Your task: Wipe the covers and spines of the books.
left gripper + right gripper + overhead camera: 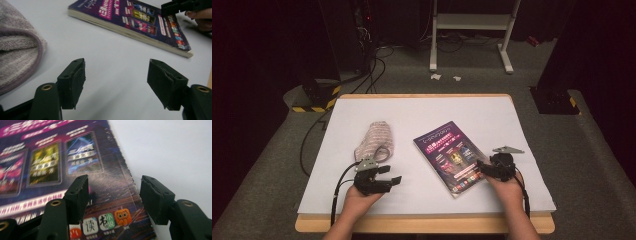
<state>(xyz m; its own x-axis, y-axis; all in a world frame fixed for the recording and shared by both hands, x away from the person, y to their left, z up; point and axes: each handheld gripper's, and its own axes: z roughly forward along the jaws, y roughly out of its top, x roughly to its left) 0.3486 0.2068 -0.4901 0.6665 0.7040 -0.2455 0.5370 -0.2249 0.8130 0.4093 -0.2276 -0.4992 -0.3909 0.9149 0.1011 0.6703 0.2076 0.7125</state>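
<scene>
We see bare white table cover (427, 192) between the striped towel (375, 141) and the purple paperback (451, 156), wide enough to pass through. The right gripper (113, 197) (jaws spread) straddles the book's right edge; beyond that edge the cover lies bare.

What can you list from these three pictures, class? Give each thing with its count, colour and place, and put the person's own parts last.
book: 1, purple cover with coloured panels, lying flat right of the table's centre.
towel: 1, striped pinkish-grey, folded, left of the book.
white sheet: 1, covering the table top.
table: 1, light wood edge.
white frame: 1, on the floor beyond the table.
cables: several, black, on the floor at far left.
left gripper: 1, black, open, over bare sheet near the towel.
right gripper: 1, black, open, at the book's right edge.
hands: 2, one holding each gripper.
</scene>
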